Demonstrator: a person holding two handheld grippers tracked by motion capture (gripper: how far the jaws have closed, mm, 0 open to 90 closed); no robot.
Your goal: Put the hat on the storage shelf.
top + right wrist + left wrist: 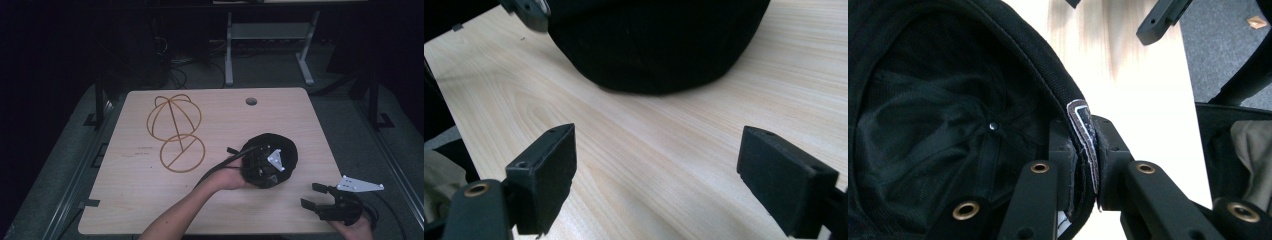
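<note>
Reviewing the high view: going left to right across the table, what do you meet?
Wire hat stand → black cap, pinched at its rim by the left claw → right claw, open at the table's near right corner.

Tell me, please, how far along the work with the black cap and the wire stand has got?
Done: the left gripper has clamped the black cap at its rim, seen up close in the left gripper view. In hand: the cap sits on the table, apart from the wire stand. Left: likely moving it to the bare stand. The right gripper waits open.
</note>
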